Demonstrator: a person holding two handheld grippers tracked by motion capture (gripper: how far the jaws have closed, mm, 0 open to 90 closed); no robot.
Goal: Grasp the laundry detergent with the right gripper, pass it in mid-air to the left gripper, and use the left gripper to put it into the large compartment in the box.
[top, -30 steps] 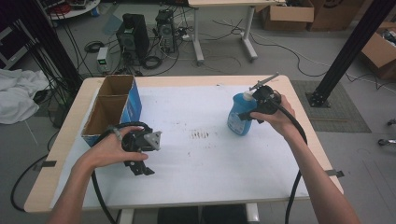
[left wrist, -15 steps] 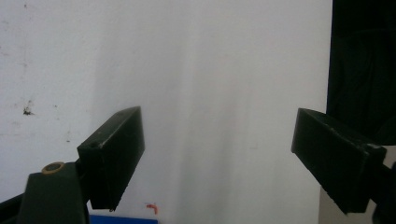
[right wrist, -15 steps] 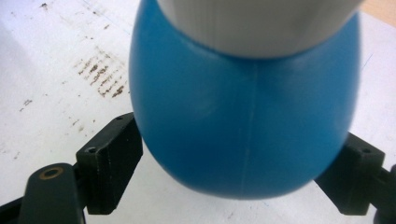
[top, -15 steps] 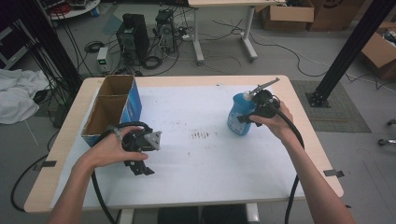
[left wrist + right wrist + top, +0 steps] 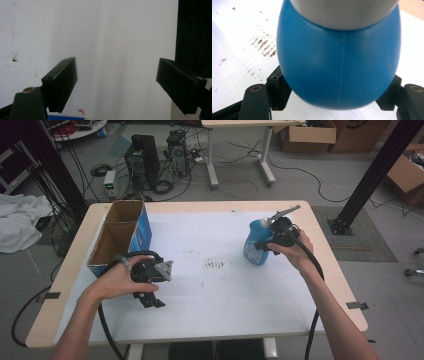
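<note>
A blue bottle (image 5: 256,242) with a pale cap (image 5: 342,12) stands upright on the white table cover, right of centre. My right gripper (image 5: 264,245) reaches it from the right at its upper body. In the right gripper view the bottle (image 5: 337,62) sits between the two black jaws, and both pads touch its sides; the jaws have just been closing onto it. My left gripper (image 5: 149,301) is held low over the cover at the front left, near a cardboard box. Its jaws (image 5: 116,80) stand wide apart with only the white cover between them.
An open cardboard box with a blue side (image 5: 120,237) stands at the table's left edge, just beyond the left hand. Brown smudges (image 5: 215,265) mark the cover at mid-table. Black cables trail from both grippers off the table's front edge.
The right gripper's jaws have closed in on the blue bottle, and the right hand has shifted slightly. The left hand and its gripper have stayed where they were.
</note>
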